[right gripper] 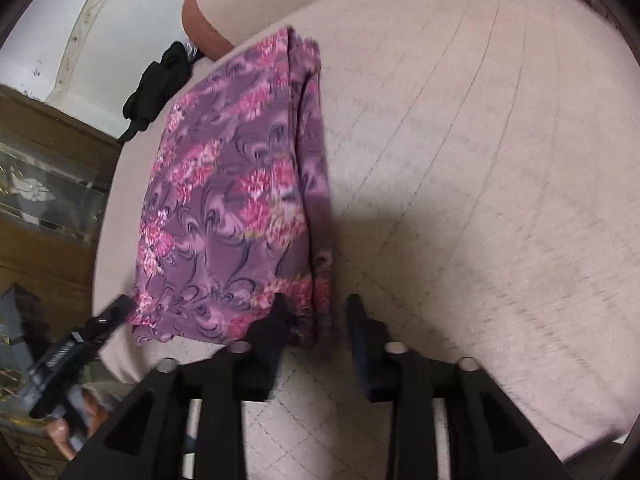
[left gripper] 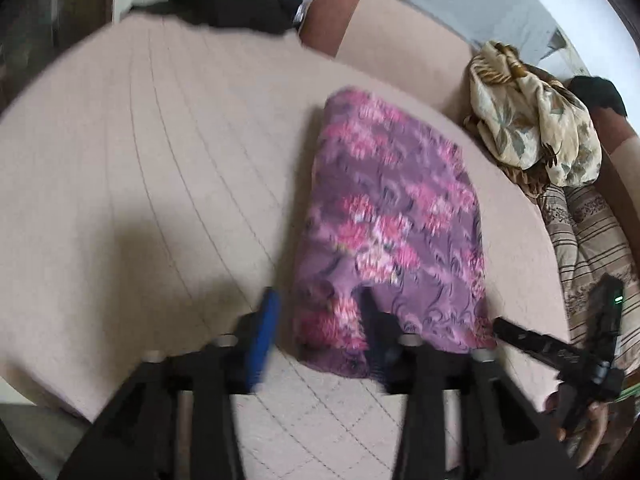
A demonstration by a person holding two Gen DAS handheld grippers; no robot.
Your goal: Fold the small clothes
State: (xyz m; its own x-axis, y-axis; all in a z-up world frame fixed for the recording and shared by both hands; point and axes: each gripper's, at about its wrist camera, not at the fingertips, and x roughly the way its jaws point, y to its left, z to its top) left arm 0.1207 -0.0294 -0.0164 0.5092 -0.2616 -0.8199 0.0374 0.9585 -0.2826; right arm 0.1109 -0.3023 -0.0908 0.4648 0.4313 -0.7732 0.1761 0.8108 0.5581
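A purple cloth with pink flowers (left gripper: 392, 220) lies folded in a long rectangle on the beige quilted cushion (left gripper: 160, 160). My left gripper (left gripper: 320, 320) is open at the cloth's near left corner, its right finger lying over the fabric and its blue-padded left finger on the cushion. In the right wrist view the same cloth (right gripper: 232, 200) lies left of centre. My right gripper (right gripper: 318, 320) is open at the cloth's near right corner, with the folded edge between its fingers. The right gripper also shows in the left wrist view (left gripper: 560, 348).
A black garment (left gripper: 228, 8) lies at the far edge of the cushion. A cream floral cloth (left gripper: 532, 120) is heaped at the right on striped fabric (left gripper: 592, 240). A wooden glass cabinet (right gripper: 44, 184) stands off the left side.
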